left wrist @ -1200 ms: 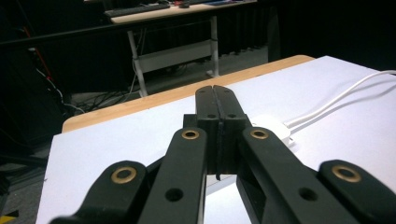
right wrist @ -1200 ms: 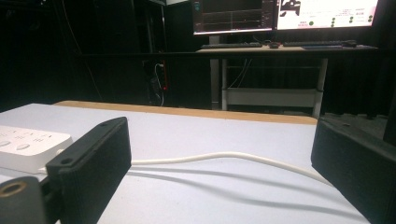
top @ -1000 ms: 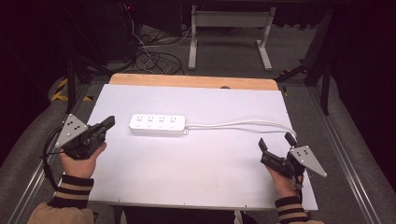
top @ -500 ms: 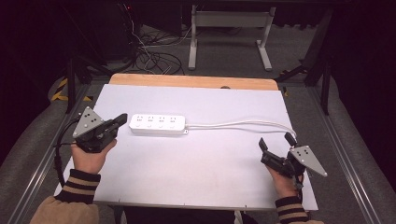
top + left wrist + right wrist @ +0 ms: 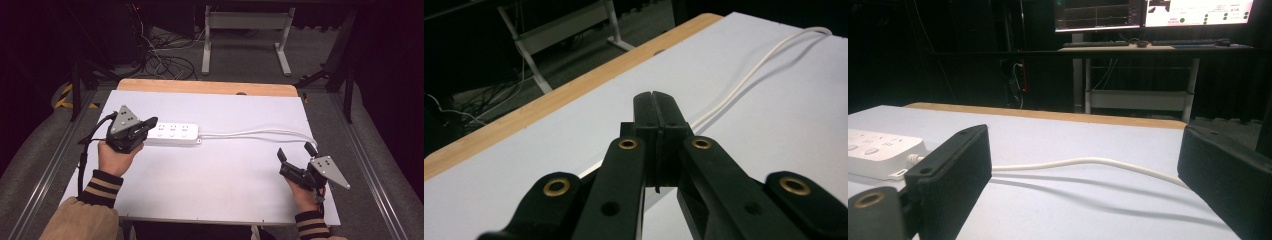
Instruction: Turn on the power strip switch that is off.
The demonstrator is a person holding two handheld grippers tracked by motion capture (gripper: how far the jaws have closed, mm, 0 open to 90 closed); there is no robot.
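**Closed left gripper at the end of the power strip; right gripper held wide open**

The left end of the white plastic power strip (image 5: 172,134) is covered in the high view by the left gripper (image 5: 149,122), so contact between them cannot be told. In the left gripper view the strip's body is hidden behind the two black jaws, which are seen pressed flat together with nothing between them; only a thin white edge is glimpsed beneath them. The strip's sockets are too small to be made out. In the right gripper view the strip (image 5: 879,152) is cut off by the left edge of the picture.

The strip is laid on the left half of the white table sheet (image 5: 220,185), parallel to the far edge. Its white cable (image 5: 255,133) is run rightward in two near-parallel lines and bent down near the right gripper (image 5: 296,154), whose jaws are held wide apart and empty, with the cable seen well beyond them. That gripper is rested close to the sheet's right edge, near the front corner.

A bare strip of light wooden tabletop (image 5: 205,87) is left beyond the sheet's far edge. The middle and near part of the sheet is left open between the two hands. Dark floor, loose cables and a grey metal table frame (image 5: 245,22) are seen beyond the table.
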